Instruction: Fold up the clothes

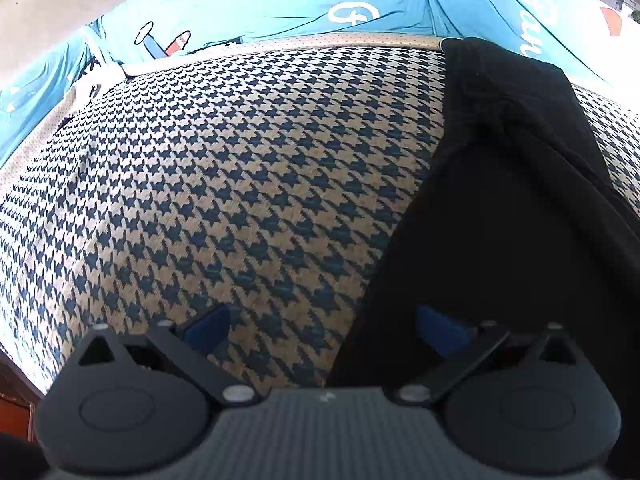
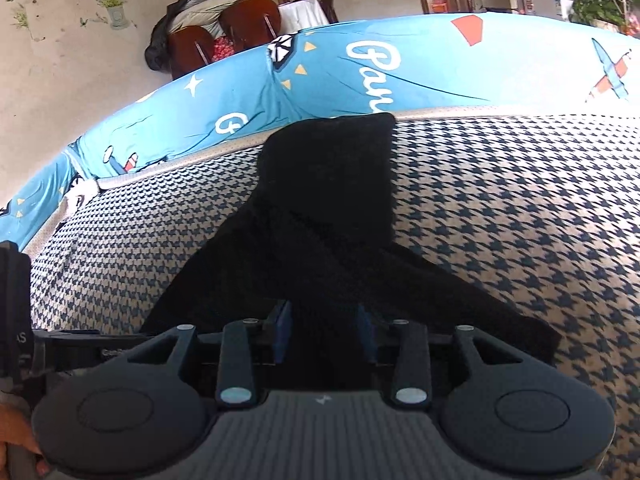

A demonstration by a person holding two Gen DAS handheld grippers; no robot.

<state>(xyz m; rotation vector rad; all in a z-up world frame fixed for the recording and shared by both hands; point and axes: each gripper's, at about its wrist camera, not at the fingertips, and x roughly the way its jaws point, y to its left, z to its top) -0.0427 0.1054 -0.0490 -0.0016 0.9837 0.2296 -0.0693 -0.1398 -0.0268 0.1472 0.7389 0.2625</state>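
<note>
A black garment (image 2: pixel 328 200) lies partly folded on a houndstooth cloth (image 2: pixel 500 220), reaching from the cloth's far edge towards me. My right gripper (image 2: pixel 324 336) stands over its near end. A bunch of the black fabric fills the narrow gap between the blue pads (image 2: pixel 282 336), which look shut on it. In the left wrist view the same black garment (image 1: pixel 500 200) runs down the right side. My left gripper (image 1: pixel 324 330) is open wide, low over the houndstooth cloth (image 1: pixel 220 200). Its right pad is over the garment's edge and holds nothing.
A blue printed bedsheet (image 2: pixel 320 76) covers the surface beyond the houndstooth cloth. Behind it are wooden chairs (image 2: pixel 224 36) with a dark coat, a wall and a doorway. Part of the other gripper (image 2: pixel 12 300) and a hand (image 2: pixel 12 440) show at the left edge.
</note>
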